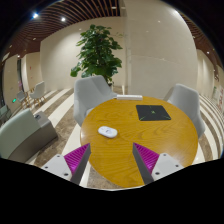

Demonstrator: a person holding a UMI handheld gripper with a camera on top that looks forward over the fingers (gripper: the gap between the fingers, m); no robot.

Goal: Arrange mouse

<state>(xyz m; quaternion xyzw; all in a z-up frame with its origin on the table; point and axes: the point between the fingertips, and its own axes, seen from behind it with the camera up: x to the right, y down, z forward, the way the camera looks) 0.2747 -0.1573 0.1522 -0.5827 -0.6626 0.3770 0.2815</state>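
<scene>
A white mouse (108,131) lies on the round wooden table (125,155), on its left part, beyond my fingers and a little left of their midline. A black square mouse mat (151,112) lies farther back on the table, to the right of the mouse. My gripper (112,158) is held above the table's near part. Its two fingers with magenta pads (78,157) stand wide apart with only bare tabletop between them. It holds nothing.
Grey armchairs stand round the table: one at the left (25,133), one behind it (92,93), one at the right (185,103). A large potted plant (97,50) stands behind them. A thin white object (129,97) lies at the table's far edge.
</scene>
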